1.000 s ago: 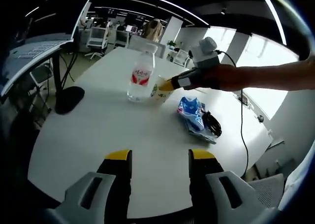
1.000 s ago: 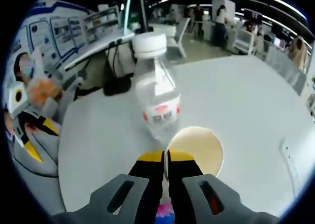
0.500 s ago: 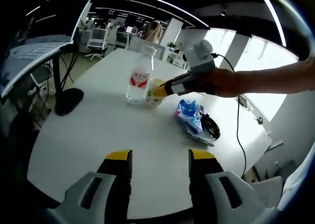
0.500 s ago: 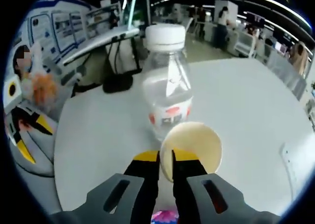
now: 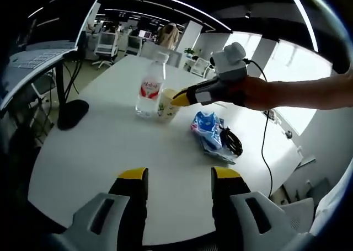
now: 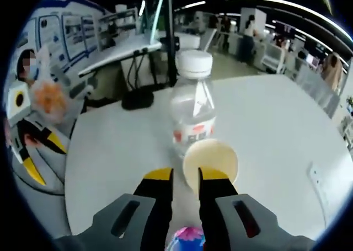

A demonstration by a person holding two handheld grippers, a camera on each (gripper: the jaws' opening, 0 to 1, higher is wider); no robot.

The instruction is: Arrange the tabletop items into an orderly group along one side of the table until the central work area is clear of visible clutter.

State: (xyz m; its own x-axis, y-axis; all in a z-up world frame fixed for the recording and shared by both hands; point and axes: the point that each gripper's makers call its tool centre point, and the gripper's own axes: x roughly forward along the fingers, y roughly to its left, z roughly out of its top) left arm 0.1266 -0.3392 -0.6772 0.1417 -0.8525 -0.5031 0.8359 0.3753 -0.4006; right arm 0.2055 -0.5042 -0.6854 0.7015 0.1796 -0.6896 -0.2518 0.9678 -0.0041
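In the left gripper view, the left claw [image 5: 179,176] hovered above the near edge of the white tabletop [image 5: 110,146], its two yellow-tipped jaws spread wide apart with nothing between them. Farther across the tabletop stood a clear water bottle [image 5: 149,91] with a red label and white cap, upright. Touching its side was a paper cup [image 5: 167,104], also upright. The right claw [image 5: 181,98] reached in from the right, held in a person's hand [image 5: 255,92], its yellow tips at the cup's rim. Near the cup, toward the right, lay a blue-and-white snack bag [image 5: 207,131], flat on the tabletop, and a coiled black cable [image 5: 230,140] lay against the bag's far side. A black round stand base [image 5: 72,113] sat beyond the tabletop's left edge.

In the right gripper view, the right claw [image 6: 182,175] sat with its jaws parted by a narrow gap; the left edge of the cup [image 6: 210,161] lay just at the right jaw, and I could not tell whether the jaws still touched the rim. The cup stood open-mouthed, directly in front of the bottle [image 6: 192,118] and touching it. The corner of the blue bag [image 6: 186,238] showed low between the jaws. The left claw [image 6: 30,146] appeared at the left edge, above the tabletop [image 6: 116,151].
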